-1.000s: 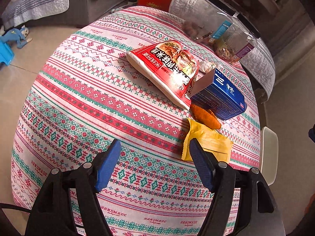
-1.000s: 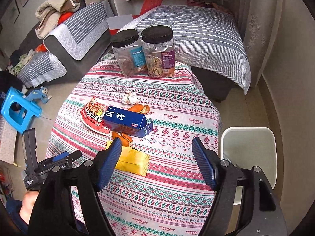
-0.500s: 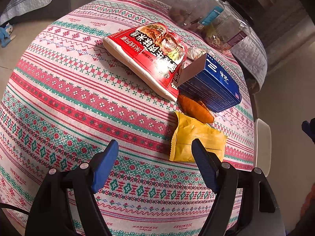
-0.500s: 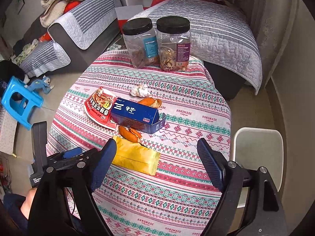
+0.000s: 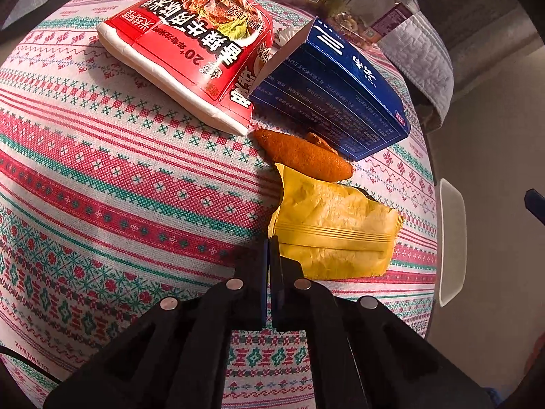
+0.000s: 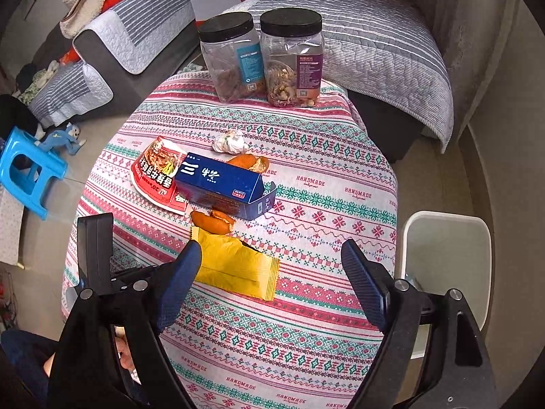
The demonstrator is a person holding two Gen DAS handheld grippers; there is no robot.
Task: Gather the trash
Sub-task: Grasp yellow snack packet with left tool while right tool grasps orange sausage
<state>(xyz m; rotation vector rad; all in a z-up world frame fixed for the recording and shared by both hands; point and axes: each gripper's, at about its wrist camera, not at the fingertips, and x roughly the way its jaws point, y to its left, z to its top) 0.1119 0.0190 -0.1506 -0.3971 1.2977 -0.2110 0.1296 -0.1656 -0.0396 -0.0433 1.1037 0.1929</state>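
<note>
Round table under a red, green and white patterned cloth (image 6: 306,323). White plastic bin (image 6: 446,238) stands off the table edge, well to the right of the blue carton. Two clear black-lidded jars (image 6: 231,58) (image 6: 293,58) sit far behind the carton. Red noodle packet (image 5: 190,51) touches the left end of the dark blue cardboard carton (image 5: 333,95), whose flap is open. Flat yellow foil wrapper (image 5: 333,225) lies just in front of the carton. One piece of orange peel (image 5: 303,153) sits between the two, and another (image 6: 248,163) just behind the carton. Crumpled white tissue (image 6: 230,141) sits a little further back.

Left gripper (image 5: 269,248): jaws just closed, fingers together, tips right at the wrapper's near-left corner. I can't tell if the foil edge is caught between them.

Right gripper (image 6: 270,247): fingers wide apart above the table, nothing in them. In its view the wrapper shows between them, close by the left finger.
</note>
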